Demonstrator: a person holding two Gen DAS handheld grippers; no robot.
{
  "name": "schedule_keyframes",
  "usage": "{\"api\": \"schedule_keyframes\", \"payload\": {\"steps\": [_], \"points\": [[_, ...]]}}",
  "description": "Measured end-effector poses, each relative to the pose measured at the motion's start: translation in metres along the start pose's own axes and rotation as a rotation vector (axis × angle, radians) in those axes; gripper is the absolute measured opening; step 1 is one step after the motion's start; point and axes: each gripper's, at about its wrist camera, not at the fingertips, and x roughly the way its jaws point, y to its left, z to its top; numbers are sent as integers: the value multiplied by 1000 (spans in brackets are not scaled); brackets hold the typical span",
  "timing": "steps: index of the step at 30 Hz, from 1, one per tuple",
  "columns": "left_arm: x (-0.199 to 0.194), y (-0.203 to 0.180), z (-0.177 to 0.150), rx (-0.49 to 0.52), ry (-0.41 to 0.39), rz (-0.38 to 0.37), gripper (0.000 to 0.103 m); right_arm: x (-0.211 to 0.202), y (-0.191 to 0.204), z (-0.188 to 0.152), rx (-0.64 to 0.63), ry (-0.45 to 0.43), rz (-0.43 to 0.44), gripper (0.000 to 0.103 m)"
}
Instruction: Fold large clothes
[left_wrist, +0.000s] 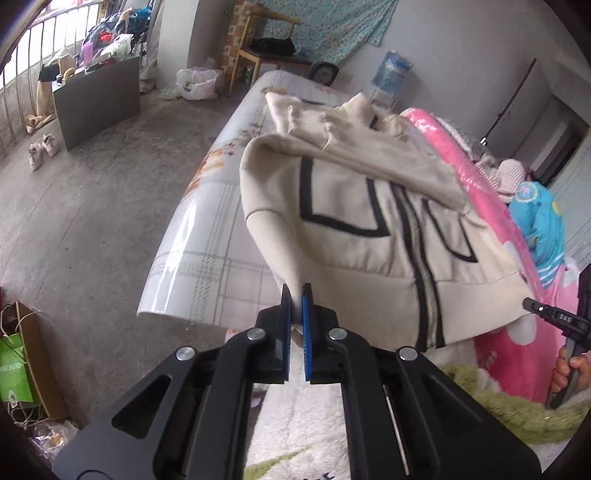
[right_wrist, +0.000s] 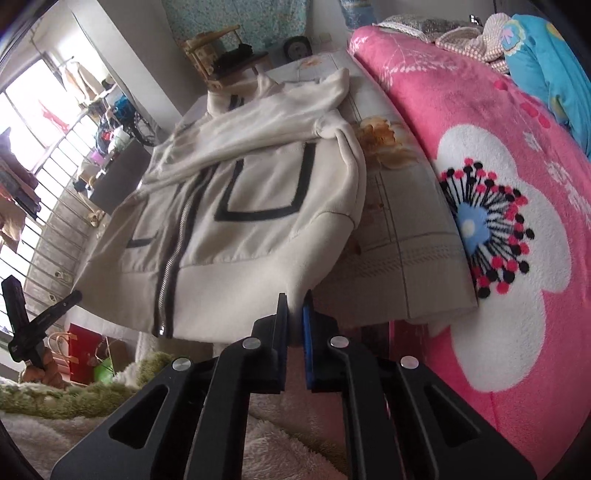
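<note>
Left gripper pinching jacket hem corner | right gripper clamped on opposite hem corner | jacket on bed mat, beside pink blanket | sleeves folded in, bottom-up fold remaining, apparently

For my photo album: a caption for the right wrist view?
Right gripper pinching the cream zip-up jacket's hem corner beside a pink floral blanket.
</note>
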Motion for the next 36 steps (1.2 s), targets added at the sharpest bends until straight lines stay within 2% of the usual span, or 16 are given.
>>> {"api": "schedule_keyframes", "payload": {"steps": [3, 6, 11, 16, 18, 19, 21, 22, 24, 26, 30, 34, 36], "points": [[-3, -8, 23, 27, -83, -14, 4, -9, 10, 19, -34, -65, 2, 7], [13, -9, 51, 16, -119, -1, 4, -6, 16, 44, -55, -115, 7, 7], [51, 3, 97, -27, -111, 44, 4, 14, 15, 96, -40, -176, 5, 7], [99, 18, 129, -70, -56, 62, 5, 59, 2, 138, 19, -166, 18, 7], [118, 22, 135, -78, -64, 72, 11, 84, -9, 149, 64, -166, 34, 8], [126, 23, 137, -79, -63, 85, 15, 95, -13, 151, 79, -175, 22, 14], [132, 27, 136, -92, -72, 135, 31, 113, -20, 153, 86, -174, -28, 33], [129, 31, 135, -107, -81, 122, 33, 117, -23, 151, 95, -164, -58, 44], [118, 36, 129, -120, -98, 82, 39, 111, -29, 143, 117, -174, -23, 46], [108, 40, 119, -103, -104, 94, 42, 98, -33, 131, 116, -193, -6, 56], [106, 51, 96, -96, -35, 118, 43, 77, -42, 106, 79, -189, -37, 57], [118, 57, 82, -114, 2, 122, 43, 92, -44, 90, 30, -101, -68, 57], [121, 56, 81, -120, -5, 124, 43, 97, -37, 87, -12, -89, -74, 57]]}}
